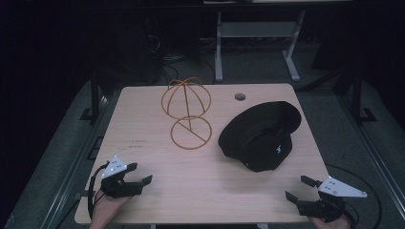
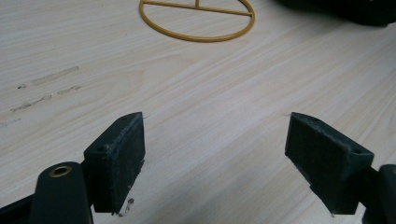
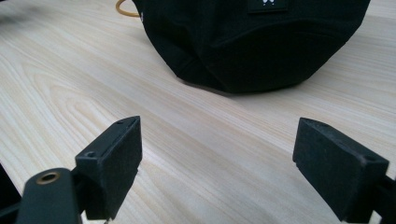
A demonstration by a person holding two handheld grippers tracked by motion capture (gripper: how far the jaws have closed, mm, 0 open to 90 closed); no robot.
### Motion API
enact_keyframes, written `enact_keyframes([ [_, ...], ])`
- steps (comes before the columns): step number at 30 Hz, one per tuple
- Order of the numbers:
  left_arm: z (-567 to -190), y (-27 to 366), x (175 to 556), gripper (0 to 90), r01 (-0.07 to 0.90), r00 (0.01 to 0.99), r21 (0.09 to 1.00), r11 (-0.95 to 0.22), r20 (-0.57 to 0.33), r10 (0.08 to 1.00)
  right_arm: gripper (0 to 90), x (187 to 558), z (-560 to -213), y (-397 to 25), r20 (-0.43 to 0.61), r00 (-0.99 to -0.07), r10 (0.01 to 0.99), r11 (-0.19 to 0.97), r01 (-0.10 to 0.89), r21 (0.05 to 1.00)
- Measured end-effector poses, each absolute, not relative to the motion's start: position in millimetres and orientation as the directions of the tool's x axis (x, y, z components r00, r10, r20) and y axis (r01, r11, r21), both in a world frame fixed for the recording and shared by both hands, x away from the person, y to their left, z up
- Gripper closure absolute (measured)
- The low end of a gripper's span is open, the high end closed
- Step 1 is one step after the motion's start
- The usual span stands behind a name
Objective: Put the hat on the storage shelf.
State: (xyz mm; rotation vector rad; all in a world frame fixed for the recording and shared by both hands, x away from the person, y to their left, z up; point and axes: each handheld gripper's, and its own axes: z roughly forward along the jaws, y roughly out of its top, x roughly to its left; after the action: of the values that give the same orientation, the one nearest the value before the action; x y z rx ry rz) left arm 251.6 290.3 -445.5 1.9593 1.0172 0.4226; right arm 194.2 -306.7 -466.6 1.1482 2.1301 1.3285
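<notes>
A black cap (image 1: 261, 133) lies on the right half of the wooden table (image 1: 157, 191), a small white label on its near side (image 3: 266, 3). A gold wire hat stand (image 1: 187, 112) rises at the table's middle back, its round base ring (image 2: 197, 21) flat on the wood. My left gripper (image 1: 139, 173) rests near the front left edge, open, nothing between its jaws (image 2: 215, 154). Near the front right corner my right gripper (image 1: 297, 187) is open too, pointing at the cap (image 3: 252, 42) from a short way off (image 3: 217, 158).
A round cable hole (image 1: 240, 97) sits at the table's back right. Faint smudge marks (image 2: 46, 88) show on the wood left of the base ring. Behind the table stand a desk frame (image 1: 255, 38) and loose cables on a dark floor.
</notes>
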Motion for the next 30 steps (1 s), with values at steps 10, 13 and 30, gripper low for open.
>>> enact_keyframes([
  [10, -445.7, 290.6, 250.8, 19.5, 0.498, 0.601, 0.816, -0.294, -0.08, 0.795, 15.3, 197.3, -468.4, -306.0, 0.112, -0.607, 0.787, 0.219, 0.444, 0.869],
  [13, -445.2, 288.8, 251.1, 19.5, 0.504, 0.605, 0.805, -0.314, -0.07, 0.793, 15.3, 198.1, -468.1, -304.4, 0.111, -0.615, 0.781, 0.223, 0.44, 0.87],
  [30, -428.2, 264.4, 245.3, 18.1, 0.445, 0.685, 0.819, -0.363, -0.05, 0.727, 15.2, 197.8, -461.8, -295.3, 0.08, -0.648, 0.758, 0.251, 0.402, 0.88],
])
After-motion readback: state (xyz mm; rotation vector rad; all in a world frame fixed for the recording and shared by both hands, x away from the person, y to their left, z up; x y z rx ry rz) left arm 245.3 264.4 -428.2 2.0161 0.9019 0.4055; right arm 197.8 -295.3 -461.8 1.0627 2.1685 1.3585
